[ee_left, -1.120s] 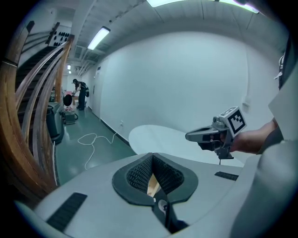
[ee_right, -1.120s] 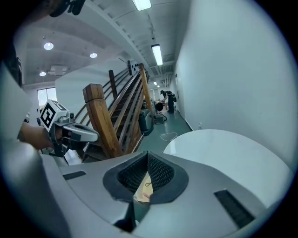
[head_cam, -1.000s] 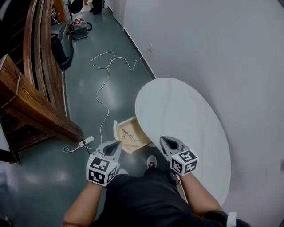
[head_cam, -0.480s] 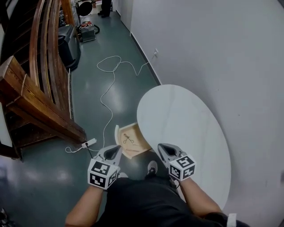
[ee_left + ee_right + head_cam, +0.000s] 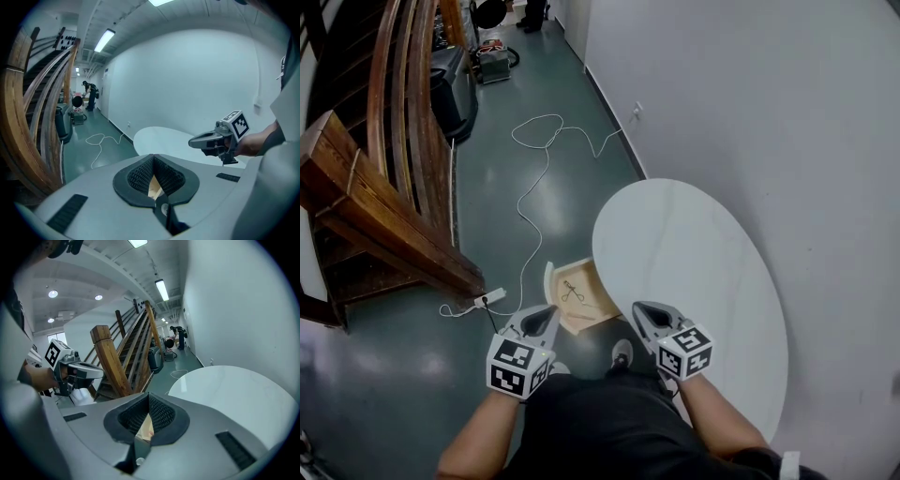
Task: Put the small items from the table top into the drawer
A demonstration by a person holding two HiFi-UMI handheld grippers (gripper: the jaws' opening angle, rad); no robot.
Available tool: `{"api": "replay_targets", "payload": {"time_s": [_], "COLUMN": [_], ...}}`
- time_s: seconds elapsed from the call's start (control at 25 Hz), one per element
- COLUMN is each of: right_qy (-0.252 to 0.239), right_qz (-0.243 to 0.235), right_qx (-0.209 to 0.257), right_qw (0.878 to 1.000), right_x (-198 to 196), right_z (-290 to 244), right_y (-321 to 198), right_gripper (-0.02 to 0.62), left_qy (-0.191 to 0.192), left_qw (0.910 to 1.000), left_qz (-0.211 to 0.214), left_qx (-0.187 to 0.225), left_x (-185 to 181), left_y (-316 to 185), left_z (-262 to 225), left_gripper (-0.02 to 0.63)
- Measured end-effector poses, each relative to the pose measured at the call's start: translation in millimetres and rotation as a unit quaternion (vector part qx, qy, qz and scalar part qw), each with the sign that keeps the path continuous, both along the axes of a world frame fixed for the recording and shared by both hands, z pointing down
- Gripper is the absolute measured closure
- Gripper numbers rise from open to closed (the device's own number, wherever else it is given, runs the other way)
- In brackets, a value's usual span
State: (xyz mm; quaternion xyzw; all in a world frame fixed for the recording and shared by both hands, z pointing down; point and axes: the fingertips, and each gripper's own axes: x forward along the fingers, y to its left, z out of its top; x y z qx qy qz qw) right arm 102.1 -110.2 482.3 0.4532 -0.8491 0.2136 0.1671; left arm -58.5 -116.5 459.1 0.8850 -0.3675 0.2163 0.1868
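Left tool (image 5: 546,317) has its tips together with nothing held; the same shows in the left gripper view (image 5: 153,158). Right tool (image 5: 643,312) is also closed and empty (image 5: 149,397). Both hover at lower centre, just above the open wooden drawer (image 5: 581,300), touching nothing. The drawer sticks out from the left edge of the white oval bench (image 5: 703,272). A small dark wiry item (image 5: 573,291) lies inside it.

Only the head view shows the whole drawer, the floor cable (image 5: 534,169) and the power strip (image 5: 487,300). The gripper views show just a wood sliver through the jaw gap. They also show each other's tool (image 5: 201,139) (image 5: 89,371) and a far person (image 5: 89,91).

Compared with 1 s ago, the tools are unchanged and the frame has shifted slightly.
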Motion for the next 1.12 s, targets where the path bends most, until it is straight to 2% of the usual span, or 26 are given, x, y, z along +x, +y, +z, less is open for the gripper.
{"api": "replay_targets", "payload": {"time_s": [1.12], "right_qy": [0.006], "right_qz": [-0.011], "right_qx": [-0.011], "right_qw": [1.000], "right_x": [-10.3], "right_z": [4.2], "right_y": [-0.6], "right_gripper": [0.588], "left_qy": [-0.001], "left_qw": [1.0000], "left_qz": [-0.001], "left_qx": [-0.004], "left_x": [-8.5], "left_y": [3.9], "left_z": [3.8], "left_gripper": [0.592]}}
